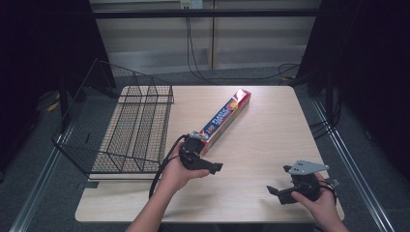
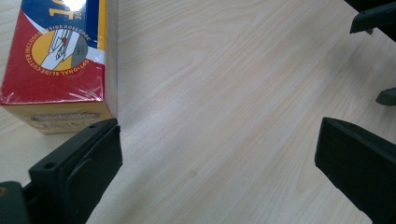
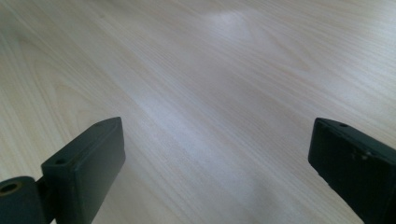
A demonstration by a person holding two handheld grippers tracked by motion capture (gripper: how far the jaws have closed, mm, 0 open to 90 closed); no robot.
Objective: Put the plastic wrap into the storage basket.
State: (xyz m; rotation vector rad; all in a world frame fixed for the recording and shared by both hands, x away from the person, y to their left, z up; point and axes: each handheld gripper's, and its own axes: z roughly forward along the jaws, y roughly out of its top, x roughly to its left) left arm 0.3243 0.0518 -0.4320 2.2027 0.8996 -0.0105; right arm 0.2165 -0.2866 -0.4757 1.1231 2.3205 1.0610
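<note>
A long red, blue and yellow box of plastic wrap (image 1: 227, 116) lies diagonally across the middle of the wooden table (image 1: 270, 130). My left gripper (image 1: 212, 152) sits at the box's near end, held in a hand, jaws pointing right. In the left gripper view the gripper (image 2: 219, 140) is wide open with bare wood between its jaws, and the box end (image 2: 56, 51) lies just beyond the left jaw. My right gripper (image 1: 278, 180) is at the front right, pointing left. In its own view it (image 3: 219, 133) stands wide open over bare wood.
A black wire basket (image 1: 135, 125) stands on the table's left side and overhangs the left edge. Parts of the other gripper (image 2: 371, 18) show at the top right of the left gripper view. Cables run across the floor behind the table.
</note>
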